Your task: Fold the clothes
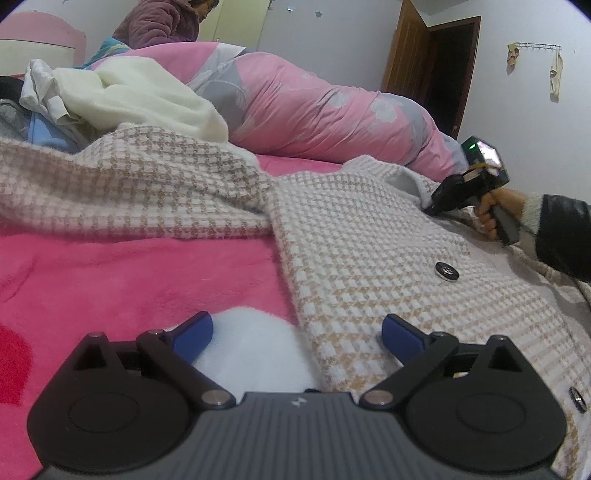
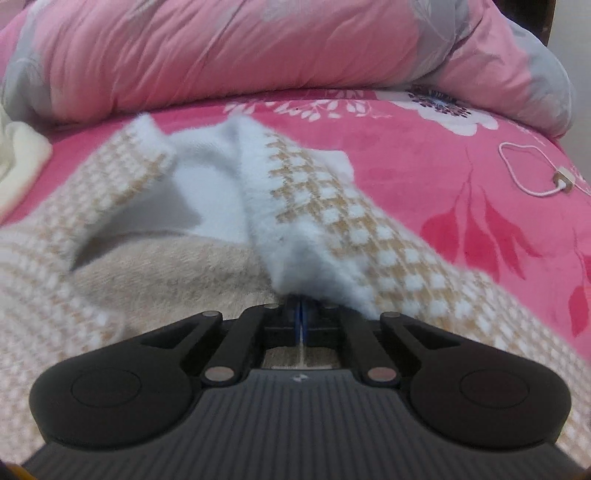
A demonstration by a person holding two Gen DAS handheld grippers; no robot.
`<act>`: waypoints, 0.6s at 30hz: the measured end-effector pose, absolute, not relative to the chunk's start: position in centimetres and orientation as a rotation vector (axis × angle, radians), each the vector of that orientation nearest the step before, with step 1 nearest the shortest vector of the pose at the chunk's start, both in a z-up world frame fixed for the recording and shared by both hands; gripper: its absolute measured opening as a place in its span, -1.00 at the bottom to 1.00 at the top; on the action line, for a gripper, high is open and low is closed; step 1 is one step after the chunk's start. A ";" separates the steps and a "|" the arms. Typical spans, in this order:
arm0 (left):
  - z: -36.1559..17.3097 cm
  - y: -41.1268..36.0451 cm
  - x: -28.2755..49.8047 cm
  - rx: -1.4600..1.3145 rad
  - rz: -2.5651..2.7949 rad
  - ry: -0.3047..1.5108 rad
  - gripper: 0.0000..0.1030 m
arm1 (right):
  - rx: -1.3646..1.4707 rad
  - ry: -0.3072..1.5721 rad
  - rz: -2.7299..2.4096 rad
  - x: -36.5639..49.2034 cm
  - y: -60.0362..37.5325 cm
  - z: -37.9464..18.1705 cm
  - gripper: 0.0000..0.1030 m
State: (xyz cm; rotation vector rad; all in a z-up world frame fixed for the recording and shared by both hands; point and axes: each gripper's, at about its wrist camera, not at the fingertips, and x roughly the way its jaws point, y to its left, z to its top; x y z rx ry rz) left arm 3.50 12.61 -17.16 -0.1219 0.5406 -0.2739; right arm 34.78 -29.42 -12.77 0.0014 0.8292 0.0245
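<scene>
A beige-and-white houndstooth coat (image 1: 369,240) with dark buttons (image 1: 446,272) lies spread on the pink fleece bed cover (image 1: 147,273). One sleeve stretches off to the left. My left gripper (image 1: 297,338) is open and low over the coat's near edge, one blue pad (image 1: 195,336) over the cover and the other on the cloth. In the right wrist view my right gripper (image 2: 301,306) is shut on a fluffy white fold of the coat (image 2: 317,206), which rises toward the jaws. From the left wrist view, that right gripper (image 1: 430,210) sits at the coat's collar, held by a hand.
A rolled pink-and-grey floral quilt (image 1: 314,107) lies along the far side of the bed. Cream and white clothes (image 1: 140,96) are piled at the back left. A white charging cable (image 2: 535,173) lies on the cover at right. A person in a purple jacket (image 1: 159,22) is behind the quilt.
</scene>
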 end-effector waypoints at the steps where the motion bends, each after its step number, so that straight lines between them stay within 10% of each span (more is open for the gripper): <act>1: -17.2 12.6 3.5 -0.123 -0.274 0.539 0.91 | 0.025 0.824 0.036 34.1 -29.4 -12.1 -0.94; 18: -17.1 12.4 3.5 -0.102 -0.268 0.546 0.91 | 0.133 0.839 0.124 37.2 -25.6 -11.1 -0.91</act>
